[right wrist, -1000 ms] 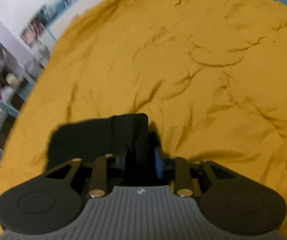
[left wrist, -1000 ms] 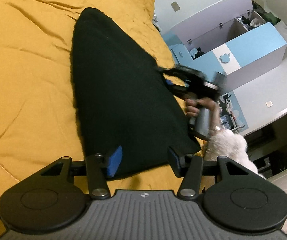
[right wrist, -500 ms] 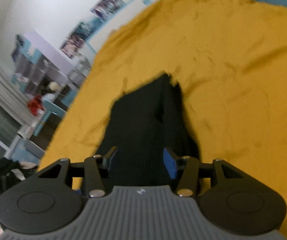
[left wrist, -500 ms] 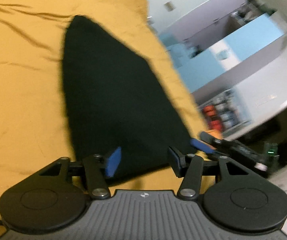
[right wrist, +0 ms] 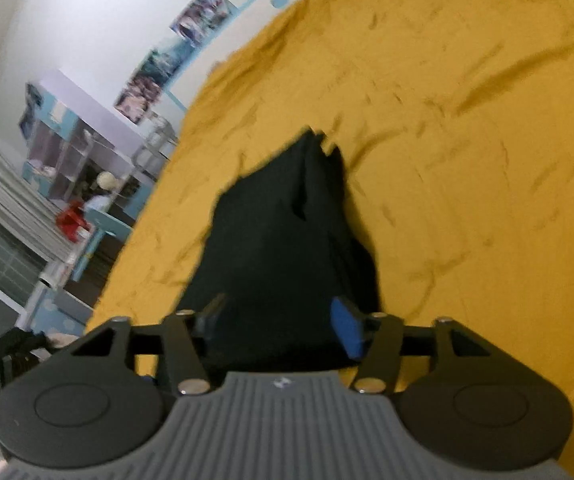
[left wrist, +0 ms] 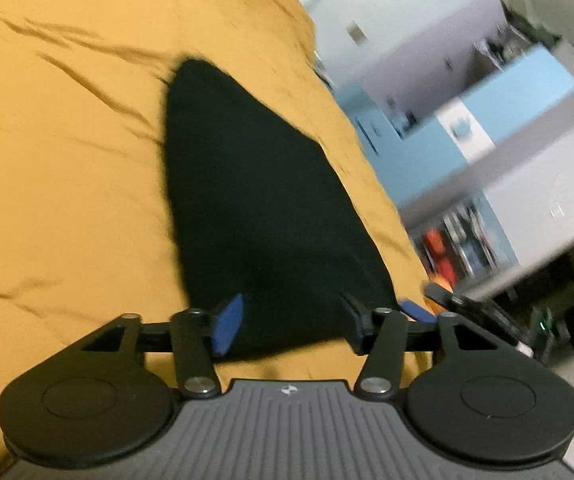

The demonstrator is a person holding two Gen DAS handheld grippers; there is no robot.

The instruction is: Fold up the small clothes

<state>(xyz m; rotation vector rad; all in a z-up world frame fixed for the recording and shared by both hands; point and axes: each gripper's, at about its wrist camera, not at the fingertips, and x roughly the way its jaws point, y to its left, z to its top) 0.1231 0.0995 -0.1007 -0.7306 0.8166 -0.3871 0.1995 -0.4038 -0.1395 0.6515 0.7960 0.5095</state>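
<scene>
Black garment (left wrist: 255,200) flat on mustard-yellow bed cover (left wrist: 67,180)

Dim indoor light; motion blur; fisheye-bent edges.

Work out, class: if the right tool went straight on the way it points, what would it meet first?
Most likely the folded black cloth garment lying on the mustard-yellow quilted bedspread; the open right tool already frames its near edge, though depth is unclear.

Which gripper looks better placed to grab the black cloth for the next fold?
Probably the right gripper: open, it straddles the near edge of the black cloth. The left gripper is open at the same edge, so it's close.
</scene>
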